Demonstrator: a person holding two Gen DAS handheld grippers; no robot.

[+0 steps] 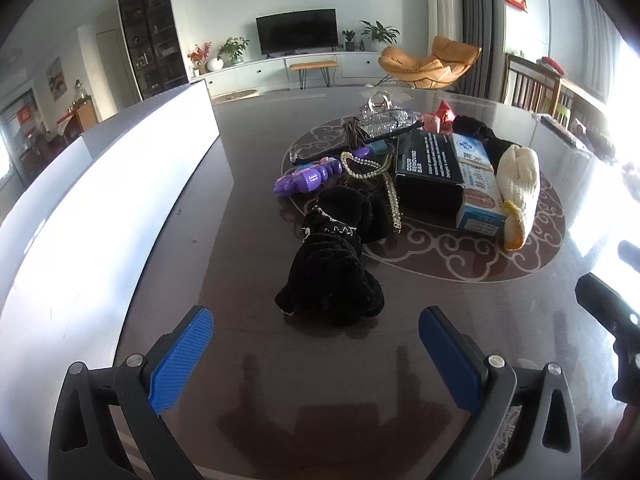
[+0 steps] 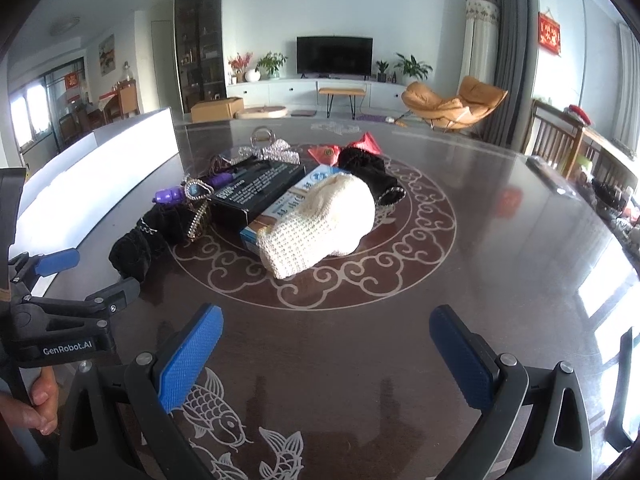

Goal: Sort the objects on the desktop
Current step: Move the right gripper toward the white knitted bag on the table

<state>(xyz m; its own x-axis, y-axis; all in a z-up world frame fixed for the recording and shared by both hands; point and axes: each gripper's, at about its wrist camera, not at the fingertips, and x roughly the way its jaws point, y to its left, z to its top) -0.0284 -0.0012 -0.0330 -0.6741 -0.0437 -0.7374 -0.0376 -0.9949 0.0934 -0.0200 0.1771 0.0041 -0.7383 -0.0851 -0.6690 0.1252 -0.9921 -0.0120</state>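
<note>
1. Blue ribbed fingertip pads (image 1: 182, 354) of the left gripper (image 1: 316, 356) nearest the lens, spread wide, gripping nothing, hovering low over a dark glossy table (image 1: 248, 264).
2. Straight ahead of that open gap and near it, well apart from neither pad: a black velvet scrunchie (image 1: 330, 284) with small silver trim, bunched, long axis running away from the lens toward the pile.
3. Behind it, touching or overlapping: a pearl bead necklace (image 1: 390, 190), a purple plastic toy (image 1: 308, 178), a black printed box (image 1: 430, 168), a blue-and-white carton (image 1: 478, 184) and a cream knitted glove (image 1: 520, 192) with a yellow cuff leaning on the carton.
4. Along the left table edge: a long white bin wall (image 1: 120, 184), beside the scrunchie's side of the pile; possibly the sorting container, though its inside lies out of view.
5. From the right wrist view: right gripper (image 2: 326, 354) also spread wide and empty, held back over the koi pattern, with the cream knitted glove (image 2: 320, 224) directly ahead, cuff end pointing toward the fingers.
6. Same view: black velvet scrunchie (image 2: 132, 250) far off to the left, just beyond the left gripper (image 2: 84, 276).
7. Judgement: left gripper clearly nearer the scrunchie and already lined up along its long axis; a short forward reach likely enough for a grasp.
</note>
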